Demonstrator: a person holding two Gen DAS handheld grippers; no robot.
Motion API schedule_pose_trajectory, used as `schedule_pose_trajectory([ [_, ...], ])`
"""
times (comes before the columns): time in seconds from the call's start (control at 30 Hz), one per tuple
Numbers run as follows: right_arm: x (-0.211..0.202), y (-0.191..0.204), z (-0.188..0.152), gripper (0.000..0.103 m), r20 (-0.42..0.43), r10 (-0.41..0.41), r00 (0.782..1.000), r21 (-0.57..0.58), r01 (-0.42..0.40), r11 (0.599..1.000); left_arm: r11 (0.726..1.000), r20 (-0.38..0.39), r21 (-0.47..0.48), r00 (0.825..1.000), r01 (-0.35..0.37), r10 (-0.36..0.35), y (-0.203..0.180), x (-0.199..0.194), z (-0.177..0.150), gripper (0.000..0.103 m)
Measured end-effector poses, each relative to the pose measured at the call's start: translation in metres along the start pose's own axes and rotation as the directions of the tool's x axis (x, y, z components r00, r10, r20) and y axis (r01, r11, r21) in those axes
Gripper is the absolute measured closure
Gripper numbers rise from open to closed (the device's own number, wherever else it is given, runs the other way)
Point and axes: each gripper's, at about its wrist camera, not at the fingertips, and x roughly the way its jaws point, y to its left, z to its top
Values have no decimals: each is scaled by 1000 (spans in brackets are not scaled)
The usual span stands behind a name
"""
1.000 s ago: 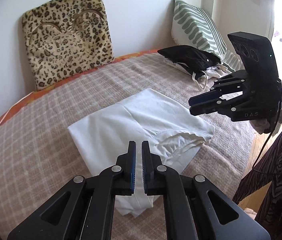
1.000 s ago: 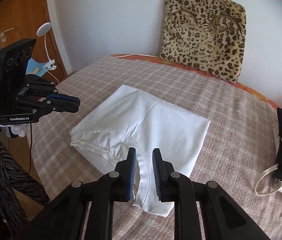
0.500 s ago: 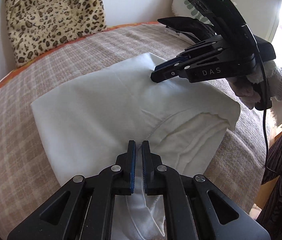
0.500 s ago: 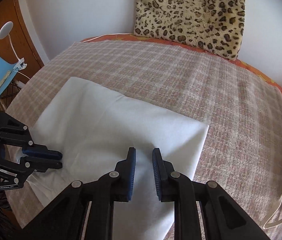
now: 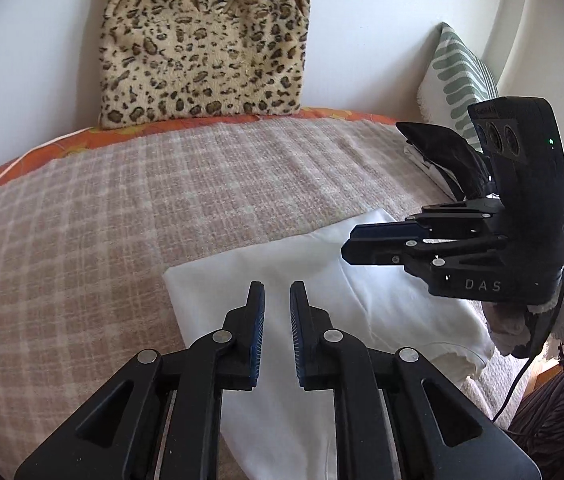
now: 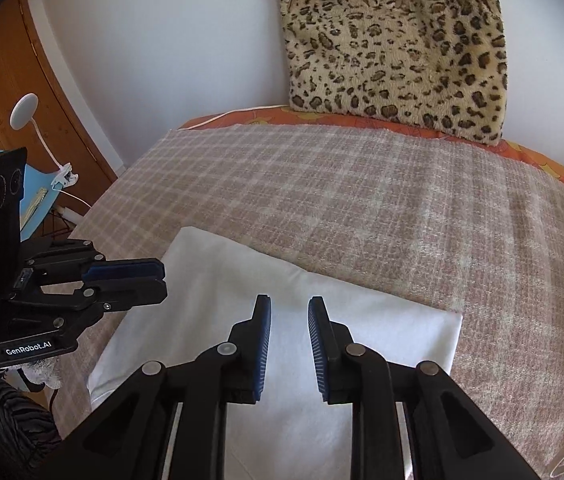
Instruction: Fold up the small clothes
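Now your left tongs (image 5: 277, 308) and right tongs (image 6: 290, 326) have both just been parting a little, nothing between them, hovering over the folded white garment (image 6: 217, 276) at lower centre on the bed (image 6: 362, 184); this fold looks finished.

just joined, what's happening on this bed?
A person holding a gripper in each hand is folding a white garment on the plaid bedspread. Both the left gripper and the right gripper hover over the cloth with nothing between their fingers; their jaws have just been opening a little. A dark pile of clothes lies near the striped pillow.
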Motion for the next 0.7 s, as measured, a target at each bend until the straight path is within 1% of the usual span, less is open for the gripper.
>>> schedule_pose_trajectory([
  [0.03,7,1,2,83,-16,2,1000,-5,-2,1000,999,-3,-33,1000,-4,4,7,6,2,92],
  [0.13,22,1,4,83,-55,-42,998,-23,40,999,993,-19,-115,999,-28,26,27,21,2,92],
  [0.2,25,-6,5,84,-59,-48,997,-11,47,999,988,-56,-146,997,-56,49,38,30,-4,92],
  [0.27,22,-17,6,84,-56,-43,997,14,44,999,984,-86,-154,993,-89,77,46,36,-9,92],
  [0.3,19,-23,7,84,-53,-40,998,30,42,999,985,-73,-154,995,-80,70,48,35,-12,92],
  [0.37,14,-33,7,84,-54,-51,997,54,54,997,985,-72,-147,994,-87,77,49,32,-13,92],
  [0.47,5,-50,10,84,-51,-111,993,103,115,988,983,-67,-158,994,-96,86,50,23,-11,92],
  [0.5,0,-58,11,82,-45,-114,992,132,119,984,983,-60,-161,995,-90,81,48,18,-12,92],
  [0.57,-10,-72,15,77,-43,-152,987,177,158,971,984,-50,-158,996,-80,73,42,6,-14,92],
  [0.63,-16,-79,13,77,-51,-201,978,178,207,962,986,-47,-154,997,-69,62,38,-6,-18,92],
  [0.67,-20,-82,12,76,-47,-215,976,180,220,959,987,-51,-151,997,-62,55,35,-12,-21,92],
  [0.7,-25,-84,10,74,-40,-210,977,191,213,958,986,-56,-154,997,-59,51,32,-19,-25,92],
])
